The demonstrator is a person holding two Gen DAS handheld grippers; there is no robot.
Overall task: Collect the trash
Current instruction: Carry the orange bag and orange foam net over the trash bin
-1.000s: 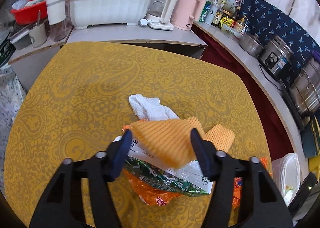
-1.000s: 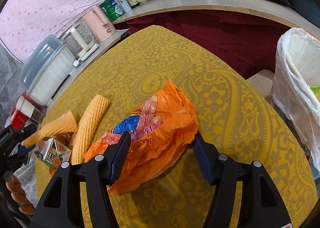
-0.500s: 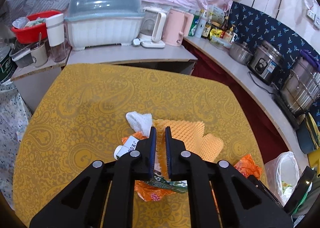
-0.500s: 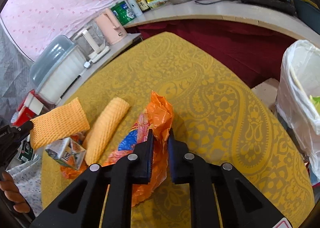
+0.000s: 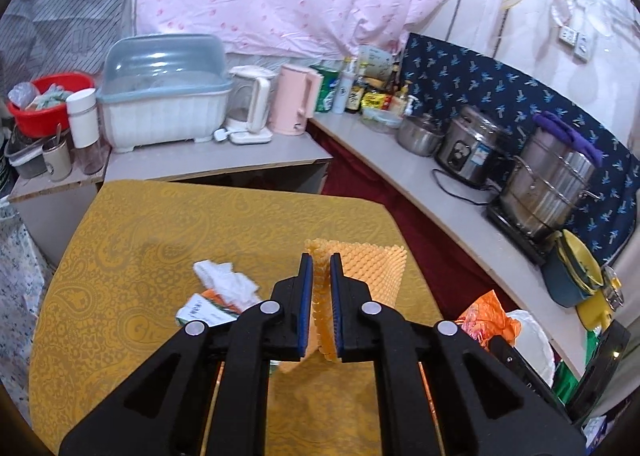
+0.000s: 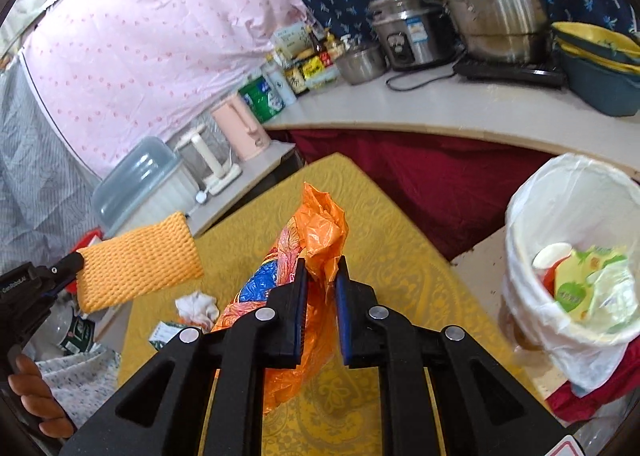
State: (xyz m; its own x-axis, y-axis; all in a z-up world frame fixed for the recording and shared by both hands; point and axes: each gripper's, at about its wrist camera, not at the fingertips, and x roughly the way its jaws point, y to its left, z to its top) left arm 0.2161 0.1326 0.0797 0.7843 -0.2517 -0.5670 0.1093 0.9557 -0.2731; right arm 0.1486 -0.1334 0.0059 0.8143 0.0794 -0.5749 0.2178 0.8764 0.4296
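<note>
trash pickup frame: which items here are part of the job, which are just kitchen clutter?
Job:
- orange foam net, pinched in left gripper
- orange plastic bag, pinched in right gripper
- crumpled white tissue and small carton on the table
- white-lined bin

Clutter:
- pink kettle
- dish rack
- rice cooker
- steel steamer pot

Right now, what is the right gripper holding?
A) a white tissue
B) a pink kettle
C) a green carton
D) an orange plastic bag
D: the right gripper is shut on the crinkly orange plastic bag, lifted above the yellow table.
</note>
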